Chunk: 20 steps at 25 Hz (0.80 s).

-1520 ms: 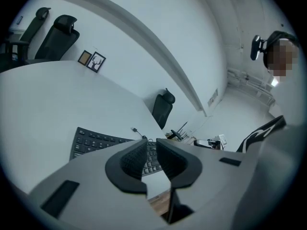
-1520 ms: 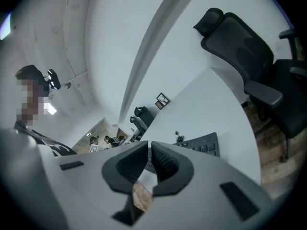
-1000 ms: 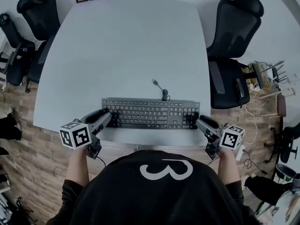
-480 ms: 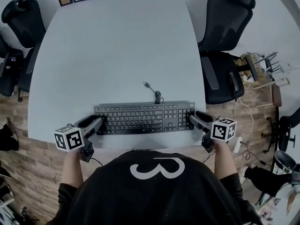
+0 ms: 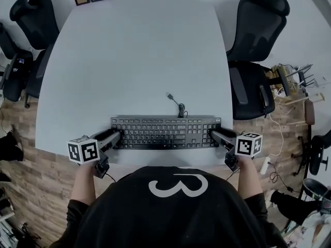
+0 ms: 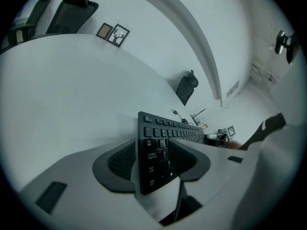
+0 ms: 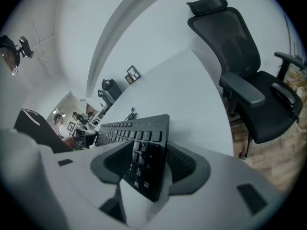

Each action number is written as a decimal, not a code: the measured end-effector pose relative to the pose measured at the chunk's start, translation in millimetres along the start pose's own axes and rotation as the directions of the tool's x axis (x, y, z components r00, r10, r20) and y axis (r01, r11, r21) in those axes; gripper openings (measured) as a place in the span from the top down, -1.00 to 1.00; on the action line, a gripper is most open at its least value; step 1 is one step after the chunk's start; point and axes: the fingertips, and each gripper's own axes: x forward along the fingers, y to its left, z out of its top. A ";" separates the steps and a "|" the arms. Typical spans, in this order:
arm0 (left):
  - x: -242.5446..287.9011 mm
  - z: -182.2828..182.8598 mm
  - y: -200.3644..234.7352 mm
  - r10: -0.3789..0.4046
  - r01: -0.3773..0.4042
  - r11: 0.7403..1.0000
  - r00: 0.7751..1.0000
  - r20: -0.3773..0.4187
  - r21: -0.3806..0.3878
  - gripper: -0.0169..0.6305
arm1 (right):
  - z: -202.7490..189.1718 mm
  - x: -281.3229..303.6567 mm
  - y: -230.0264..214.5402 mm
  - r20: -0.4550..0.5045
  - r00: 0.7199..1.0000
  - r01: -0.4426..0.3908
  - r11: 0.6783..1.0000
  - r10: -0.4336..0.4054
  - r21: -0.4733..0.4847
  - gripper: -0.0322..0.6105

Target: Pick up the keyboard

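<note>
Dark grey and full-sized, the keyboard [image 5: 164,132] is lying flat on the pale table [image 5: 139,61], close to the front edge where the person is standing. Its cable [image 5: 176,103] is trailing loose behind it, plugged into nothing.

The person is holding the left gripper [image 5: 117,136] at the keyboard's left end and the right gripper [image 5: 213,135] at its right end, both angled downward. Each is straddling a short end of the board. In the left gripper view the end with its keys [image 6: 156,150] is sitting between the two pads, and the right gripper view is showing the same thing at the other end [image 7: 144,155]. Both pairs of jaws have just been opening and are now standing wide, with the keyboard between them. As far as I can judge, neither pair is pressing on it.

So the approach is looking finished: both tools are lined up, one on each end, and the board is inside their reach. The squeeze and the lift are what I'm seeing as left to do. From above, the keyboard is appearing to rest on the table, so I'd call the pick-up set up but not yet begun.
</note>
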 end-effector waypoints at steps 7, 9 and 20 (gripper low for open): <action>9.3 1.0 -0.9 -0.024 0.023 0.999 1.000 -0.006 -0.043 0.32 | -0.5 1.7 -2.5 -0.013 1.000 0.001 1.000 -0.001 0.024 0.23; 13.9 -1.3 -1.4 -0.032 0.030 0.998 0.999 -0.022 -0.062 0.32 | -1.8 2.5 -3.2 -0.013 1.000 -0.001 0.999 0.001 0.048 0.23; 19.9 -2.5 1.6 -0.057 0.051 0.996 0.996 -0.069 -0.077 0.41 | -9.0 12.0 -6.0 -0.117 0.993 0.045 0.996 -0.036 0.075 0.27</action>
